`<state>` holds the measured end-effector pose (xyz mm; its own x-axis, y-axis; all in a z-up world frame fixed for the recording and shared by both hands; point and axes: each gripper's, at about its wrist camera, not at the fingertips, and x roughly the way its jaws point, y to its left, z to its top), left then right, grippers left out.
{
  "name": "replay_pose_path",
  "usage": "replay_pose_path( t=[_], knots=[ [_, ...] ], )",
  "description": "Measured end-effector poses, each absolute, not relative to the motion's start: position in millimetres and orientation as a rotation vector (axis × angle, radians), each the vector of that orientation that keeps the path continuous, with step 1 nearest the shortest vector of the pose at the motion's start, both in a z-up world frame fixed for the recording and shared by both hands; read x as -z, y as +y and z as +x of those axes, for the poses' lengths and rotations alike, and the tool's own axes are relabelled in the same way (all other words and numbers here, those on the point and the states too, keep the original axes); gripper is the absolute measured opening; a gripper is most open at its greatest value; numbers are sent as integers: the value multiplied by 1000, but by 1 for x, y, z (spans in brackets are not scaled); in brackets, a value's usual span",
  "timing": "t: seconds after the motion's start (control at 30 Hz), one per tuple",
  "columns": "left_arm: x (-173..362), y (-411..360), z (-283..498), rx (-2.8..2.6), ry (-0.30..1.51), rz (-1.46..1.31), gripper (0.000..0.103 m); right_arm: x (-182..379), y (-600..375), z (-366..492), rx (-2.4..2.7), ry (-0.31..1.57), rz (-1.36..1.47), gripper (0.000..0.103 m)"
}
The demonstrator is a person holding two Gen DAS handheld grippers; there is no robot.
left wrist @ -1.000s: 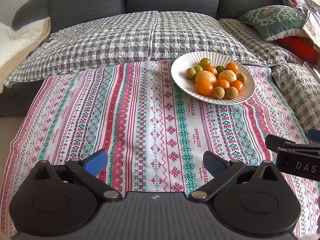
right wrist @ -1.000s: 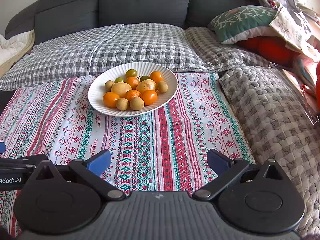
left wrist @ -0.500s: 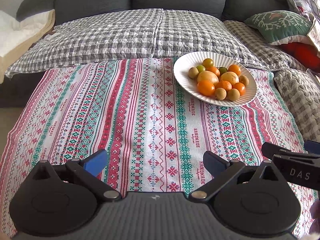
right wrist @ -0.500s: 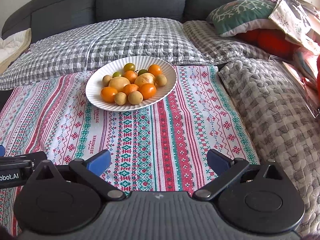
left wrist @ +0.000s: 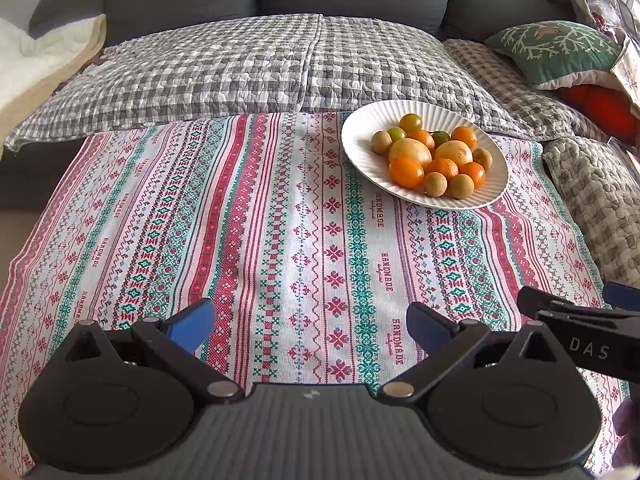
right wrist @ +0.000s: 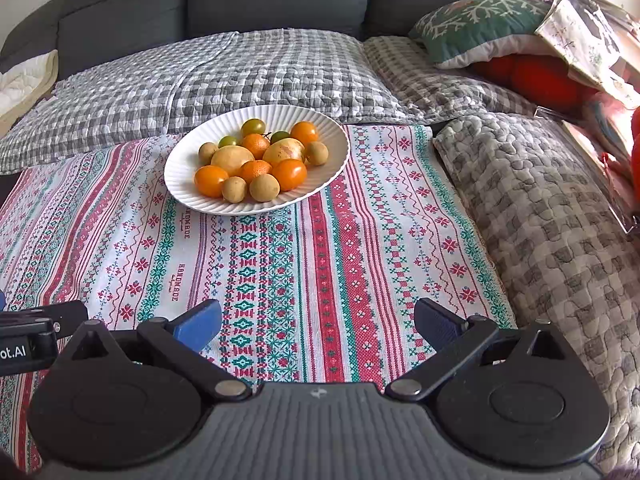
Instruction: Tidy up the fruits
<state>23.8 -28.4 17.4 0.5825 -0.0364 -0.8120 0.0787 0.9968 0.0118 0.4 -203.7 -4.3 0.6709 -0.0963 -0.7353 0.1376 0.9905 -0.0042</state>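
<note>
A white ribbed plate [left wrist: 362, 148] [right wrist: 180, 176] sits at the far side of the patterned cloth [left wrist: 248, 224] [right wrist: 360, 248]. On it lie several fruits: orange tomatoes [left wrist: 406, 172] [right wrist: 290, 174], two pale yellow round fruits [left wrist: 410, 150] [right wrist: 232, 158], small brown longans [left wrist: 435, 184] [right wrist: 264, 187] and green tomatoes [left wrist: 411, 122] [right wrist: 253, 125]. My left gripper [left wrist: 310, 326] hovers open over the near cloth, nothing between its fingers. My right gripper [right wrist: 318, 324] is open too, well short of the plate. The right gripper's side shows at the right edge of the left wrist view.
A grey checked quilt [left wrist: 248, 68] [right wrist: 224, 76] covers the sofa seat behind the cloth. A green cushion [left wrist: 560, 50] [right wrist: 476, 24] and a red cushion [right wrist: 532, 76] lie at the back right. A quilted blanket [right wrist: 560, 216] borders the cloth's right side.
Both grippers have risen or tilted a little, so the plate sits slightly lower in each view. Both stay open and the fruits have not moved.
</note>
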Motion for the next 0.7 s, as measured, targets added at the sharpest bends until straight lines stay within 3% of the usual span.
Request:
replay_pose_path(
  t=[0.7],
  knots=[
    [-17,-30,24,64,951,48,95,5,-203,1,128,831,39,103]
  ],
)
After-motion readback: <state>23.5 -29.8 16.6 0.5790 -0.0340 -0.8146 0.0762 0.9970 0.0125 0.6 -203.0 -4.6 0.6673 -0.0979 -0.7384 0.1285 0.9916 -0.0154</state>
